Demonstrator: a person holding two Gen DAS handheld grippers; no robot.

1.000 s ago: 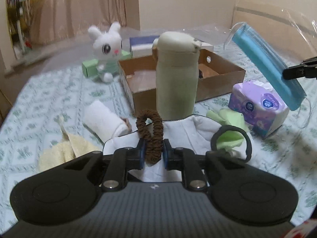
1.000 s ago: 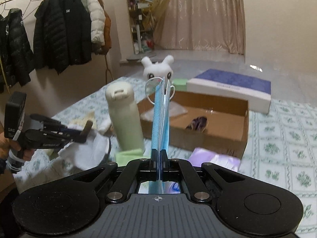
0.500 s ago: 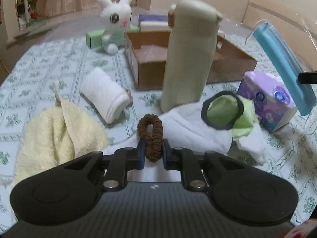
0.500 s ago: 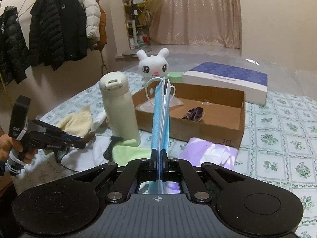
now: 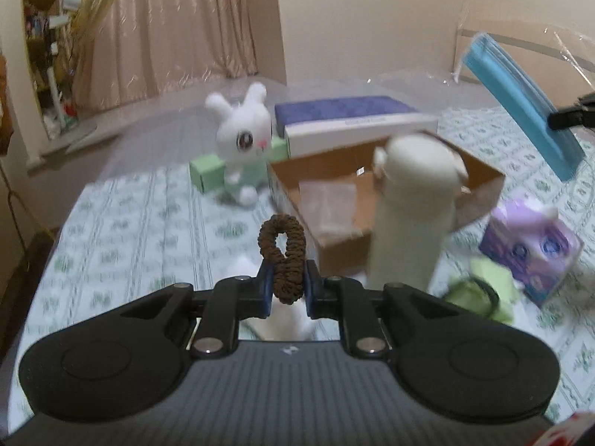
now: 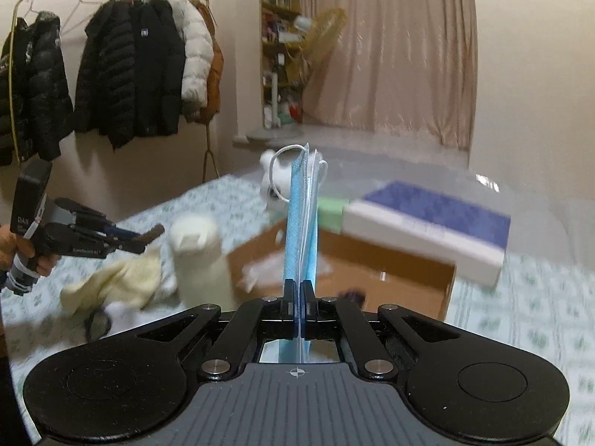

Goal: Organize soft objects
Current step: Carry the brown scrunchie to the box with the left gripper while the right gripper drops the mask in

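Floral-clothed bed (image 5: 141, 230), view blurred: your left gripper (image 5: 287, 287) pinches a brown scrunchie (image 5: 282, 256); right gripper (image 6: 298, 299) jaws clamp a blue face mask (image 6: 300, 223), apparently folded.

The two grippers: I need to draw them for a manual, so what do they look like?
Both are alike. The left gripper has a black body with two round lobes, a grey ribbed middle plate with a small mark, silver pivot screws on slim black linkage bars, and blue pads on short fingers. The right gripper matches it. Seen from the right wrist, the left one carries a black boxy block with white lettering on a pistol-style handle.
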